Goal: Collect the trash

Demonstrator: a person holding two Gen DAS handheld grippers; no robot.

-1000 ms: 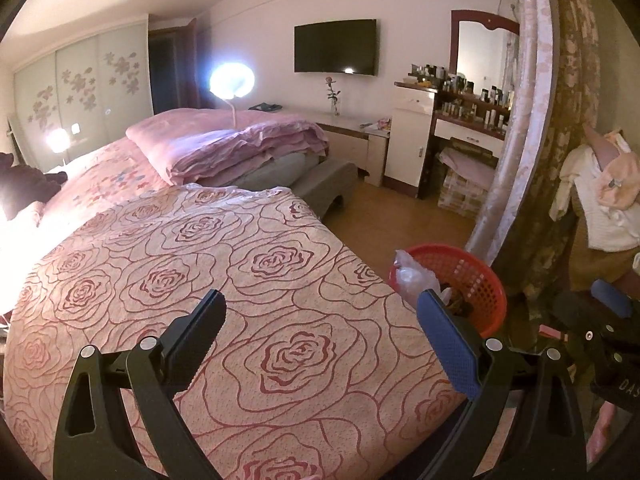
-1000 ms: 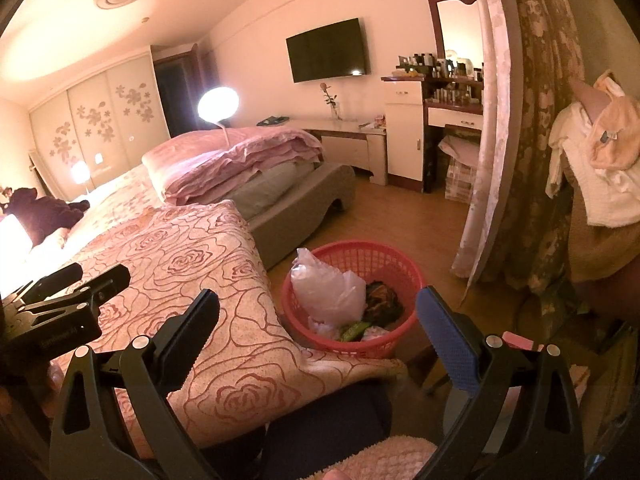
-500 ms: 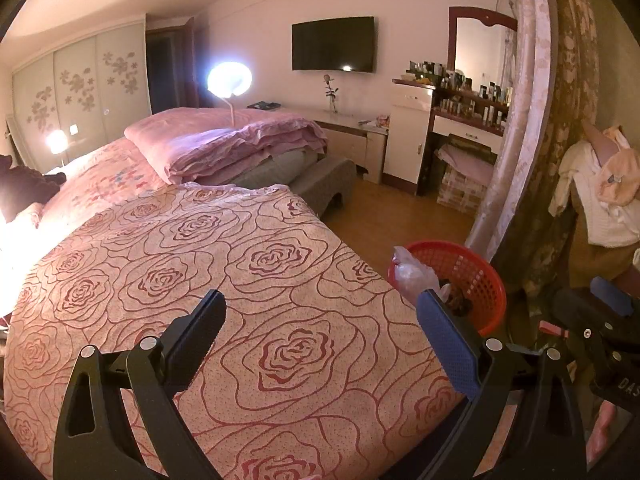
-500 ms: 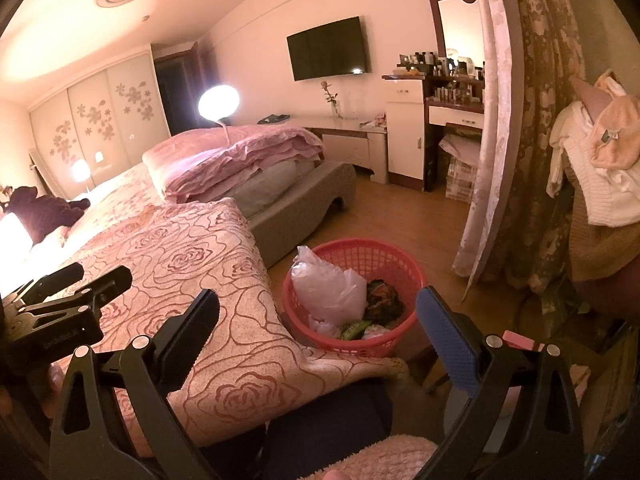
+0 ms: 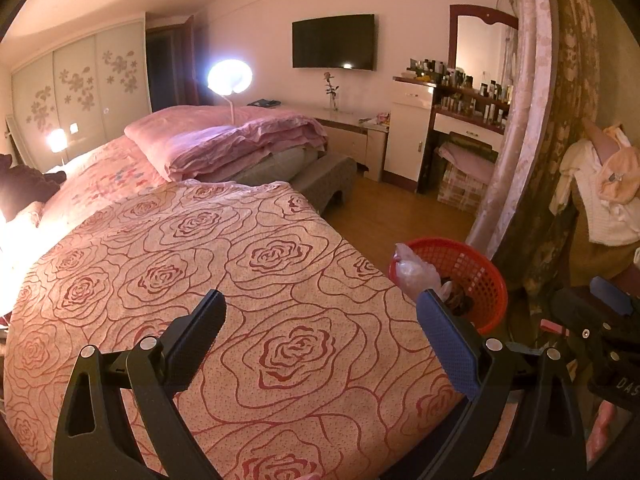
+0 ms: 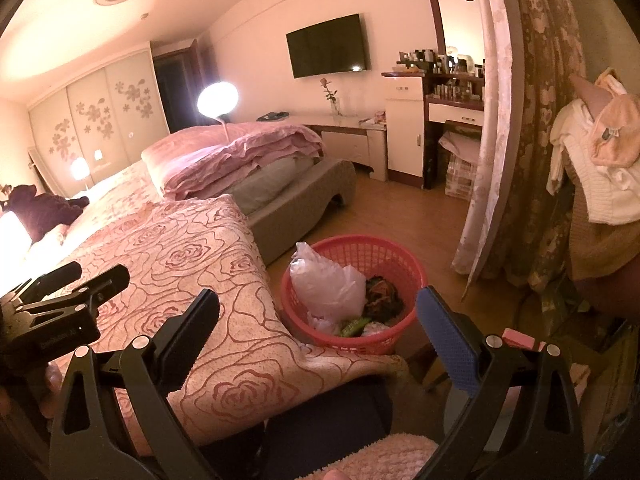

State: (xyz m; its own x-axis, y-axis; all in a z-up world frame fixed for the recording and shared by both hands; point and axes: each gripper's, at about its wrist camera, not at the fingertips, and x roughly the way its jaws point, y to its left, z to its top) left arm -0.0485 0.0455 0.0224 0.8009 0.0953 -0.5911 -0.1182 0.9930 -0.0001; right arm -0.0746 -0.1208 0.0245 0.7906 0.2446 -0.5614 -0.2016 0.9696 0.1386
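**Asker:** What's around you, biggest thing first?

**Me:** The bed, under a rose-patterned cover. I'll place everything else off the red basket, which stands on the floor just beside the bed's near corner. A curtain hangs beyond the basket on the far side from the bed, and folded pink quilts lie on the bed, well back from the basket.

**Asker:** And the trash?

**Me:** What I can see of it is already in the basket: a white plastic bag against the wall nearest the bed, dark crumpled scraps beside it, and something green at the bottom. I can't find a loose piece on the bed cover or on the floor around the basket.

**Asker:** Your jaws?

**Me:** Both pairs stand wide and hold nothing. My left gripper hangs over the bed cover with the basket off to its right. My right gripper is over the bed's corner, the basket lying between its fingers in its own view.

**Asker:** Which step is this, then?

**Me:** I'd judge it a pause between pieces: either searching for the next one, or near the end of collecting. The next move calls for scanning the bed and the floor further from the basket. If anything turns up, I'd bring the nearer jaws down around it, close, and carry it over the basket's rim.
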